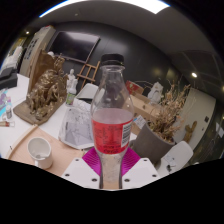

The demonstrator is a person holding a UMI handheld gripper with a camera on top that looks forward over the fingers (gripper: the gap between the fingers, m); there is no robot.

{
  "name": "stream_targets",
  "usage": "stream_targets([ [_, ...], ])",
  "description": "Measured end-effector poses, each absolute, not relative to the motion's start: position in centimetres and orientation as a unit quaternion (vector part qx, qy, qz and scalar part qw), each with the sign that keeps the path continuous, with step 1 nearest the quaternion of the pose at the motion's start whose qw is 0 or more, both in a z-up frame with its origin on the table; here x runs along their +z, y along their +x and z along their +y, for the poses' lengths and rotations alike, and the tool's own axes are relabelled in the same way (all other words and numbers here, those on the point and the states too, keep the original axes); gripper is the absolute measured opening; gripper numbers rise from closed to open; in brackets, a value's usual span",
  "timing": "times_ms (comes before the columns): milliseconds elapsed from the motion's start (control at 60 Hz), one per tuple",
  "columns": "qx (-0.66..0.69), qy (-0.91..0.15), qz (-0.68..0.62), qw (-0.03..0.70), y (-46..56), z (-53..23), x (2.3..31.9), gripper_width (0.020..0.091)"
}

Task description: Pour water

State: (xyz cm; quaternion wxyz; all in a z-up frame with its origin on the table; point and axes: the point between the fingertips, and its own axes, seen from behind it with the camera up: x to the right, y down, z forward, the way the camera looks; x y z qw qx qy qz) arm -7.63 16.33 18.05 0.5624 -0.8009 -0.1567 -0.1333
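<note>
Your gripper (112, 165) has its two fingers pressed against the base of a clear plastic bottle (111, 115) — one magenta pad (93, 160) shows on the left of the bottle's foot and the other on the right, each touching it, so the jaws are pinching the bottle. The bottle stands upright between the fingers, black cap (112, 60) on, and holds pink-red liquid (111, 132) filling roughly its lower half; the upper half is clear. To the near left, on the light wooden table (62, 152), you have a small white cup (40, 152), well apart from the bottle. Just behind the bottle on its left sits a crumpled clear plastic bag (75, 122). Farther left stands a bronze-coloured figurine (46, 92) on a board. To the right of the bottle, a dark pot with dry branching stems (168, 118) sits near the table edge. Far beyond — a dark wall and ceiling lights (152, 5). Whether the cup holds anything cannot be told.
</note>
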Motion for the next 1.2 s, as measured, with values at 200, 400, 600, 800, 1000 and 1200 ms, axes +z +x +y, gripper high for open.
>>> stream_targets([
  [200, 0.036, -0.826, -0.059, 0.56, -8.6, 16.5, 12.2, 0.0205],
  [400, 0.061, -0.827, -0.055, 0.555, -8.8, 17.2, 7.9, 0.0217],
  [600, 0.069, -0.824, -0.055, 0.559, -8.8, 17.0, 5.6, 0.0267],
  [800, 0.07, -0.837, -0.036, 0.542, -8.5, 16.0, 5.5, 0.0699],
  [1000, 0.026, -0.855, -0.023, 0.517, -7.6, 11.4, 9.9, 0.0854],
  [1200, -0.024, -0.873, -0.012, 0.487, -10.0, 1.1, 16.8, 0.0857],
])
